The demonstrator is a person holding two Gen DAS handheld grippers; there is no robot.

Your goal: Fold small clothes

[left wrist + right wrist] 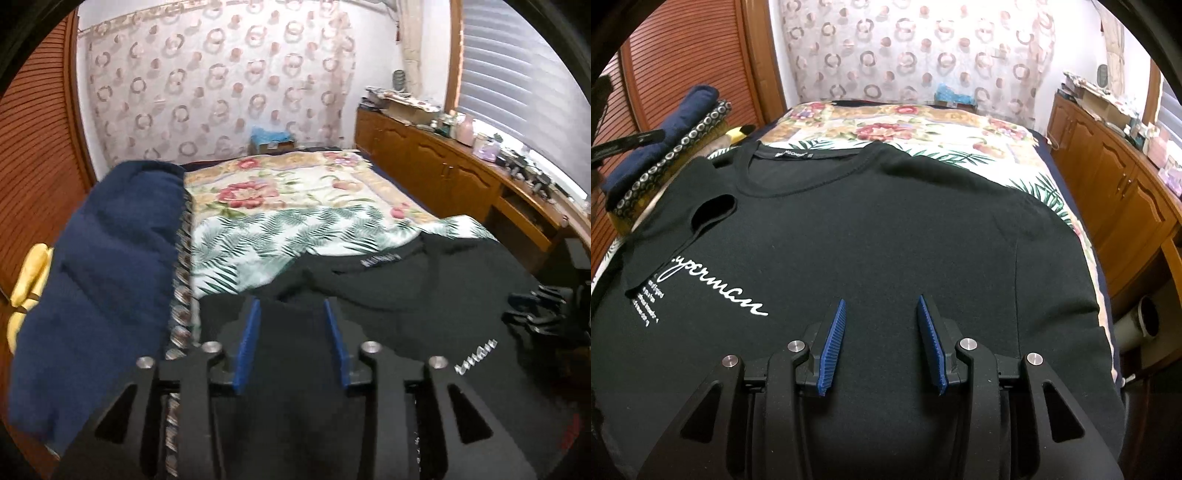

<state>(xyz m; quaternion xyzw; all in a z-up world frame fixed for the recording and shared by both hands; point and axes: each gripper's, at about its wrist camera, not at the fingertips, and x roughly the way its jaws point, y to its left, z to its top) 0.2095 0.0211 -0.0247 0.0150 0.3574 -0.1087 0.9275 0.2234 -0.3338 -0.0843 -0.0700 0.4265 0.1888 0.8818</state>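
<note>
Right wrist view: black cotton T-shirt with white script print (886, 229) lies flat on floral bedspread (923, 125), one sleeve folded inward. My right gripper (881, 314) is released above it; left gripper (291, 314) likewise spread.

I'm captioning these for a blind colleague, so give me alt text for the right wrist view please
A black T-shirt with white script lettering lies spread front-up on a floral bedspread, its left sleeve folded in over the chest. The right gripper hovers open over the shirt's lower part, holding nothing. Wooden cabinets line the right wall.
</note>
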